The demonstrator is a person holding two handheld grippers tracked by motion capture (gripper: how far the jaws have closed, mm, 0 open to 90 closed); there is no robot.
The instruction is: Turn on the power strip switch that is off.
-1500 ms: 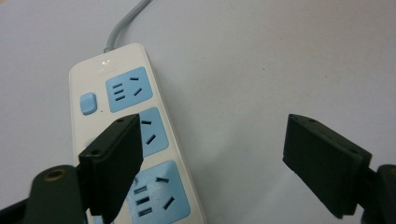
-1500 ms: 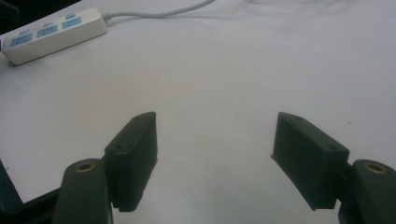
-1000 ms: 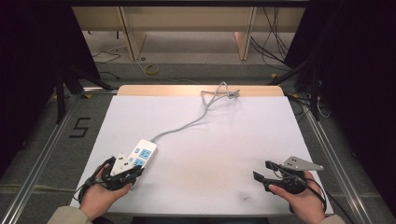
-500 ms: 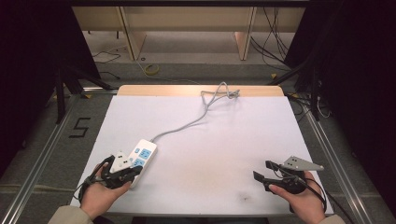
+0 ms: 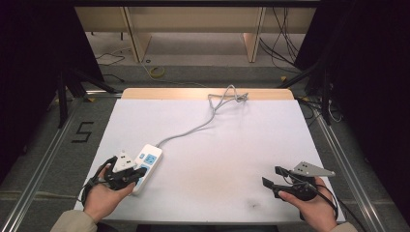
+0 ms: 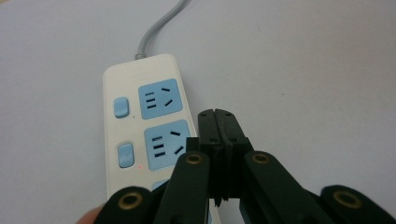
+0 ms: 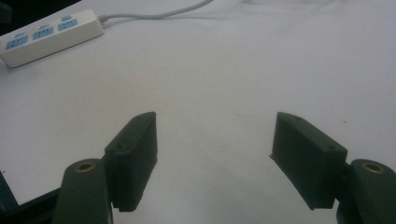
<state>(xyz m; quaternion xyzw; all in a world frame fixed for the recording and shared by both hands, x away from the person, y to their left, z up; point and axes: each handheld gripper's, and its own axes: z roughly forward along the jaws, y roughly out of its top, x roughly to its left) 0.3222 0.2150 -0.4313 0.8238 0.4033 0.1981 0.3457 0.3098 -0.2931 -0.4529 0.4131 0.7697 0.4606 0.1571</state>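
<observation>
Left tongs (image 6: 219,116) sit with jaws pressed flat together, nothing between them, tips hovering over the near end of the white power strip (image 6: 144,126); whether the tips actually touch its face cannot be told. The strip lies flat on the white tabletop (image 5: 232,159) directly under and ahead of the left tongs, its grey cord (image 5: 193,129) running away from them to a loose tangle at the far edge. In the left gripper view the closed tips stand just right of the middle blue socket (image 6: 167,144), with a blue rocker switch (image 6: 125,155) on the far side of that socket and a small red dot beside it. Judged step: the closed tips look set up as a poking tool, likely to press a switch or nudge the strip. The next move would call for a small shift across the socket toward the switch, then a short, steady downward press, kept light so the strip does not skid. Right tongs (image 7: 215,158) rest well apart from the strip, low over bare tabletop, jaws spread wide and empty; the strip shows far off beyond their left jaw. No containers on the tabletop; the sockets seen hold no plugs.
</observation>
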